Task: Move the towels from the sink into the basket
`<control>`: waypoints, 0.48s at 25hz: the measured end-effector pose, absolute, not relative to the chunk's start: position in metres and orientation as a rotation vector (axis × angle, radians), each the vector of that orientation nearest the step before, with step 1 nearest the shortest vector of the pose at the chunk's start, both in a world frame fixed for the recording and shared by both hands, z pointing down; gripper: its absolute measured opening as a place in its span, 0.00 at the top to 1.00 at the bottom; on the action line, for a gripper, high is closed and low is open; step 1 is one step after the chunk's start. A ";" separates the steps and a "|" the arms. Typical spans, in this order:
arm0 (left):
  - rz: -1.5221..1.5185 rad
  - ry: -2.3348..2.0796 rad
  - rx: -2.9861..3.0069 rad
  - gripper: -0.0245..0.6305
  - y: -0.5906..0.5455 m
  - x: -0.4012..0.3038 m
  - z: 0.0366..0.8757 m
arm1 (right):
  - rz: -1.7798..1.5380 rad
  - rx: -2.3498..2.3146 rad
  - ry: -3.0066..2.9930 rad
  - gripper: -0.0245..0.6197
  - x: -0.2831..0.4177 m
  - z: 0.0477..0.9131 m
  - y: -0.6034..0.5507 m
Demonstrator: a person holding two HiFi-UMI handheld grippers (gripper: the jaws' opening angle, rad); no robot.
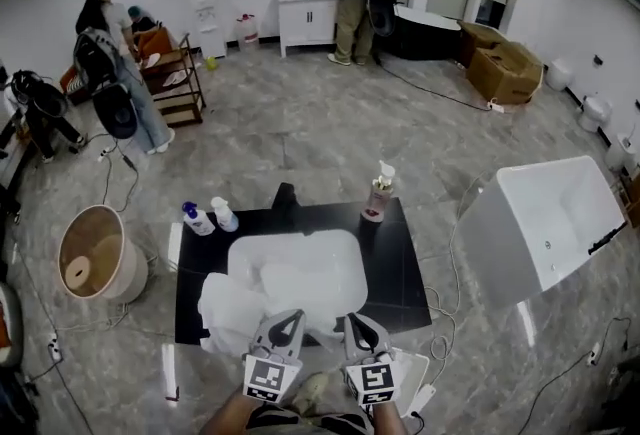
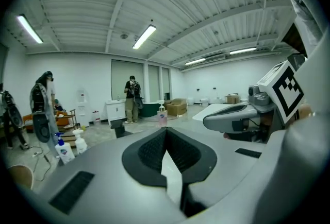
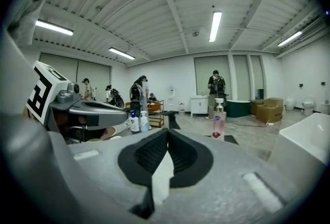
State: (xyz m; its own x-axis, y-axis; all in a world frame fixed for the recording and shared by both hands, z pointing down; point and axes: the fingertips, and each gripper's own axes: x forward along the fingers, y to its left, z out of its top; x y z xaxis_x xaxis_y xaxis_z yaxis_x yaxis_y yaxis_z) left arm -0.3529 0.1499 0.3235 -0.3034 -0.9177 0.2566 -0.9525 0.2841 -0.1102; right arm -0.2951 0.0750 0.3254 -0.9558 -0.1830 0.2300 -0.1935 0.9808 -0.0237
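The sink sits in a counter. Towels lie in it, spilling over its near-left edge. Two bottles stand behind-left, a pump bottle behind-right. The basket stands on the floor left, a tub right.

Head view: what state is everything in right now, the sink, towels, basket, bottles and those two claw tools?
sink: holds white towels.
towels: heaped, spilling over the sink's front-left edge.
basket: on the floor, no towel inside.
pump bottle: upright on the counter.
two small bottles: upright.
left gripper: jaws shut, above the towels.
right gripper: jaws shut, above the towels.
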 end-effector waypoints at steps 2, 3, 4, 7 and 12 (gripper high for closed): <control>0.354 -2.433 1.678 0.95 0.167 -0.372 0.331 | 0.065 0.176 -2.884 0.96 -0.320 0.335 0.089; 0.348 -2.448 1.636 0.95 0.174 -0.381 0.335 | 0.061 0.127 -2.876 0.96 -0.331 0.341 0.096; 0.342 -2.462 1.594 0.95 0.182 -0.389 0.340 | 0.054 0.081 -2.869 0.96 -0.342 0.345 0.102; 0.330 -2.495 1.475 0.95 0.202 -0.408 0.357 | 0.042 -0.033 -2.849 0.96 -0.368 0.360 0.117; 0.305 -2.517 1.338 0.95 0.226 -0.435 0.387 | 0.022 -0.149 -2.810 0.96 -0.406 0.388 0.129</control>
